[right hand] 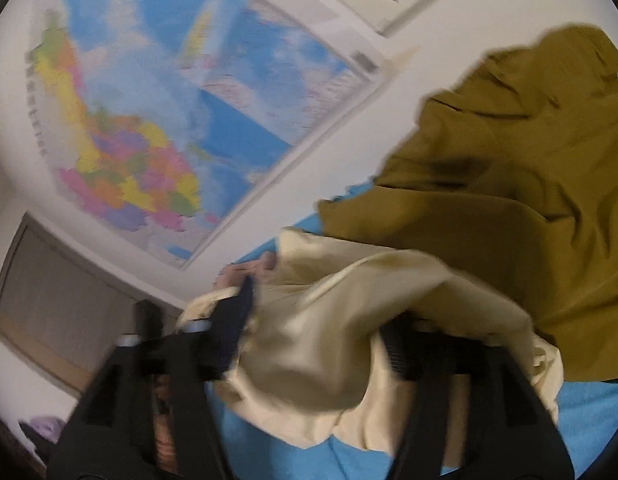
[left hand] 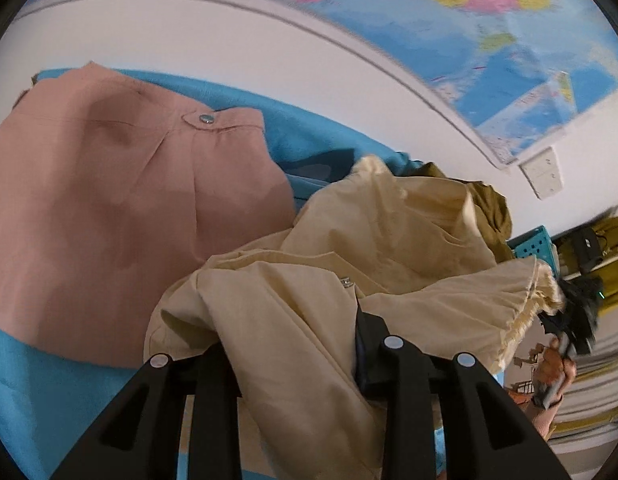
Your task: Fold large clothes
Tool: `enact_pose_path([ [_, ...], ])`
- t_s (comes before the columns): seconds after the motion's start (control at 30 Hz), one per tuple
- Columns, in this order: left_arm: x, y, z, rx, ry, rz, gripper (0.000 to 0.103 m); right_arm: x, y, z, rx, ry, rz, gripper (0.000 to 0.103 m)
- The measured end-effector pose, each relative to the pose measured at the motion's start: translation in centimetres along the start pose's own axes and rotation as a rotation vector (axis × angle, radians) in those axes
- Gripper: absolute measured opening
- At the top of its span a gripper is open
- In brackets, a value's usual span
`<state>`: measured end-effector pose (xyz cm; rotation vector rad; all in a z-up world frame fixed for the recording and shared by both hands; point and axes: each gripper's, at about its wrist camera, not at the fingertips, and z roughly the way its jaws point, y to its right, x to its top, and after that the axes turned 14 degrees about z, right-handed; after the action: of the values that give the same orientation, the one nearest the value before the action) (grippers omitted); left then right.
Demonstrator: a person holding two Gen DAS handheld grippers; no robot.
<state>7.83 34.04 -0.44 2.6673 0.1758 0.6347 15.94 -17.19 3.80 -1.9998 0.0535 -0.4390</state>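
Note:
A cream garment [left hand: 389,232] lies crumpled on the blue sheet [left hand: 25,400]. My left gripper [left hand: 293,340] is shut on a bunched fold of it, and the cloth hides the left fingertip. In the right wrist view the same cream garment [right hand: 317,352] drapes loosely over and between the wide-apart fingers of my right gripper [right hand: 317,328], which is open. The right gripper [left hand: 565,312] also shows blurred in the left wrist view, held by a hand at the garment's frayed hem. A folded pink garment [left hand: 109,200] with a metal button lies flat at the left.
An olive garment [right hand: 509,200] is heaped behind the cream one on the blue sheet [right hand: 589,420]. A teal perforated basket [left hand: 533,244] stands at the right. On the white wall behind hang a world map [right hand: 169,120] and a socket plate [left hand: 543,172].

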Motion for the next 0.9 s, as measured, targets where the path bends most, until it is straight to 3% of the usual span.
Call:
enact_pose_path([
  [0.1,0.6,-0.7,1.0,0.002,-0.022,-0.032,0.030,-1.8,-2.2,-2.3,0.019,0.056,-0.117,0.084],
  [0.2,1.1,-1.0,1.7,0.005,-0.034,-0.056,0.031,-4.2,-4.0,-3.3,0.012,0.088,-0.233,0.084],
  [0.23,1.2,-0.9,1.8,0.009,-0.035,-0.055,0.031,-5.9,-5.0,-2.9,-0.004,0.079,-0.324,0.084],
  [0.33,1.6,-0.9,2.1,0.009,-0.041,-0.071,0.031,-10.0,-6.6,0.9,-0.137,0.023,-0.544,0.082],
  [0.4,1.7,-0.7,2.0,0.007,-0.038,-0.078,0.034,-11.8,-6.7,4.8,-0.272,0.002,-0.653,0.081],
  [0.47,1.6,-0.6,1.5,-0.027,-0.022,-0.090,0.038,-12.3,-6.1,8.2,-0.393,-0.014,-0.723,0.068],
  [0.5,1.5,-0.5,1.2,-0.039,-0.011,-0.092,0.040,-12.2,-5.5,9.8,-0.439,-0.032,-0.732,0.056],
  [0.53,1.3,-0.3,0.6,-0.052,0.006,-0.089,0.041,-11.8,-5.1,10.6,-0.452,-0.039,-0.717,0.041],
  [0.63,0.3,0.2,-0.9,-0.092,0.051,-0.074,0.046,-10.5,-4.5,10.6,-0.416,-0.028,-0.666,0.021],
  [0.73,-0.5,0.8,-2.6,-0.144,0.098,-0.051,0.052,-9.9,-4.9,9.2,-0.372,-0.005,-0.642,0.012],
  [0.8,-1.0,0.9,-3.8,-0.219,0.140,-0.029,0.062,-9.8,-5.5,8.1,-0.349,0.028,-0.642,0.010],
  [0.83,-1.4,1.0,-4.7,-0.283,0.180,0.008,0.062,-9.7,-5.9,7.7,-0.334,0.036,-0.633,0.009],
  [0.9,-2.3,0.4,-6.3,-0.337,0.265,0.014,0.064,-9.3,-6.5,7.0,-0.300,0.055,-0.615,0.008],
])
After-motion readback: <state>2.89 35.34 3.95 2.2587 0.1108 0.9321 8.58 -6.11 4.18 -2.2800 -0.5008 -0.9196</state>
